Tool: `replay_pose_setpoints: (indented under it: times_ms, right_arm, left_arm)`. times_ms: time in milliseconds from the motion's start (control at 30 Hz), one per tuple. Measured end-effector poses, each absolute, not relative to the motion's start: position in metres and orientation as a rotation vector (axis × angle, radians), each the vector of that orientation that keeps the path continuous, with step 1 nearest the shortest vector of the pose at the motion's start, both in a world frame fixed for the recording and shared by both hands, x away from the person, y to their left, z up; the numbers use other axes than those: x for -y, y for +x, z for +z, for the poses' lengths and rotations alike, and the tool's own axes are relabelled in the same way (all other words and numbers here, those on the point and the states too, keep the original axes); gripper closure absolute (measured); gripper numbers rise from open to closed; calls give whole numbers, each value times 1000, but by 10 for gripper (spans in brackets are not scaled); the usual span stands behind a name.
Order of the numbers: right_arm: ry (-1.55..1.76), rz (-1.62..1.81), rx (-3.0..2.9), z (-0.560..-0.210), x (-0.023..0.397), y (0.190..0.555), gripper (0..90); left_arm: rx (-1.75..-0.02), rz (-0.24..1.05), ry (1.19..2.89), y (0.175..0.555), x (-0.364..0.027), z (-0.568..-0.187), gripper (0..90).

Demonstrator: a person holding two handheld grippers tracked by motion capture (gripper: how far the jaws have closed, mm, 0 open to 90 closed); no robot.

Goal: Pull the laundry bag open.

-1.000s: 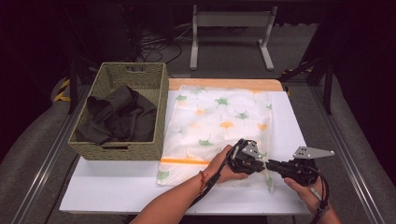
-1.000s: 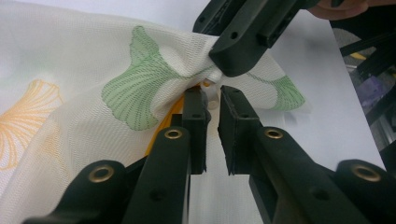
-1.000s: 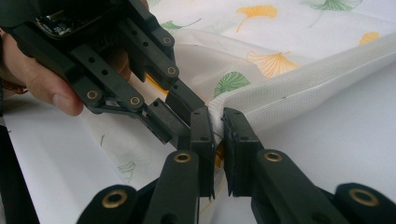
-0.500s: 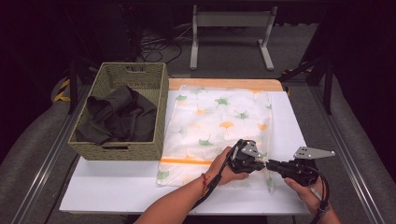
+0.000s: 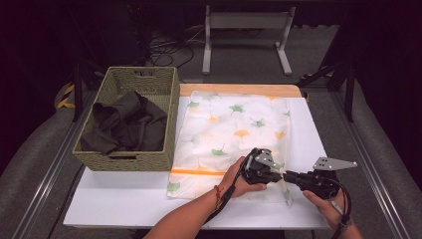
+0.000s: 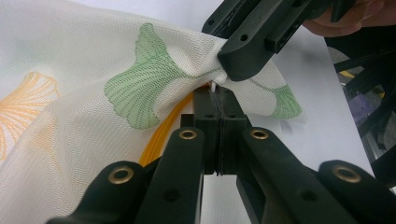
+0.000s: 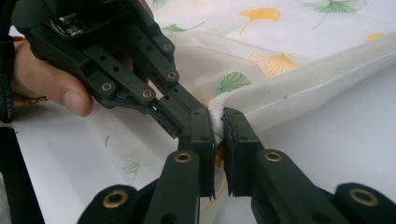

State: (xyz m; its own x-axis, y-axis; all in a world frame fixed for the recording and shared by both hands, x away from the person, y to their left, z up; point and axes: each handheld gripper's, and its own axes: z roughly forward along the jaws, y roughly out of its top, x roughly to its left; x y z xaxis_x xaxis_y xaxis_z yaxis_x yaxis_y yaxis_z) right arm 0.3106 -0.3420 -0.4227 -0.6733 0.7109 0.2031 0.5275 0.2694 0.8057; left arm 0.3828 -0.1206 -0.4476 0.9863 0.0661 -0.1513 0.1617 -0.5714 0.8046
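The left gripper (image 6: pixel 218 100) is pressed together on the orange zipper (image 6: pixel 166 128) of the white leaf-print mesh bag (image 5: pixel 234 134). The right gripper (image 7: pixel 218 120) pinches the bag's folded edge just beside it, tips almost touching. The bag lies flat on the white table (image 5: pixel 124 199), its near right corner lifted. To the left, touching the bag's side, stands a woven basket (image 5: pixel 166 99) holding dark clothing (image 5: pixel 127 127).

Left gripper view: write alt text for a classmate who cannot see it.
The left gripper, its two black jaws pressed shut, pinches something small and white at the orange zip of a white mesh bag printed with green and orange ginkgo leaves. The right gripper clamps a fold of the same mesh just above, over the white table.
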Motion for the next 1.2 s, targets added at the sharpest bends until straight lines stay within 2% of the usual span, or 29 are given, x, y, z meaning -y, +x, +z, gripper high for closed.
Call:
replay_pose_setpoints:
  times_ms: [200, 733, 1000, 1200]
  right_arm:
    - [1162, 1340, -2328, -423, 341, 310, 839]
    - [1093, 1227, -2317, -423, 335, 307, 847]
    - [1085, 1239, -2293, -420, 337, 306, 849]
    - [1091, 1261, -2321, -421, 337, 307, 849]
  left_arm:
    - [-188, -98, 2184, 379, 122, -446, 900]
    - [-260, -128, 2266, 385, 114, -445, 900]
    - [-261, -108, 2302, 388, 106, -442, 900]
    - [-230, -102, 2329, 387, 114, -447, 900]
